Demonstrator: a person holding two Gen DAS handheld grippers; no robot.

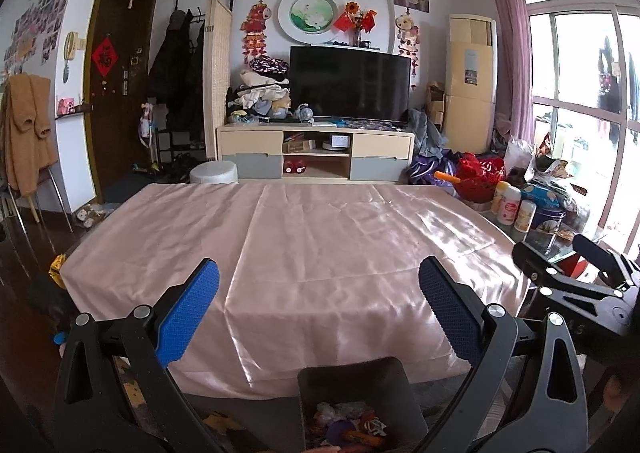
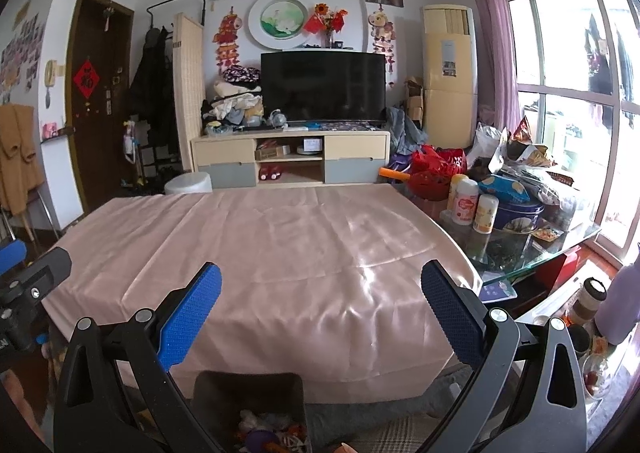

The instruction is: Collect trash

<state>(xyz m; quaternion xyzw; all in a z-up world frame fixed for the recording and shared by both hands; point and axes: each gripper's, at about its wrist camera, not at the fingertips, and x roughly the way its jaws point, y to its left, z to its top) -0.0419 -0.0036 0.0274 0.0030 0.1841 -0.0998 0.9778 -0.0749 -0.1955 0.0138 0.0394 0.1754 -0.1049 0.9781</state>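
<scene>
A: Checking state: both grippers hover at the near edge of the pink-draped tabletop (image 1: 320,245), which shows no trash. Dark bin (image 1: 360,393) sits on the floor at bottom centre of the left view, wrappers (image 1: 352,429) already inside.

B: Fingers?

A: Left gripper (image 1: 319,313) spread wide, nothing between the blue pads (image 1: 188,317), touching nothing. Right gripper (image 2: 321,313) the same, wide and empty. In the right view the bin (image 2: 248,397) is at lower left of centre.

B: Step?

A: My read: collection looks done or nearly so, or between picks. Next move calls for finding any leftover. Only clutter is bottles (image 2: 466,205) and a blue tin (image 2: 518,213) at right on the glass table (image 2: 520,253); can't tell whether any of it is trash.
</scene>
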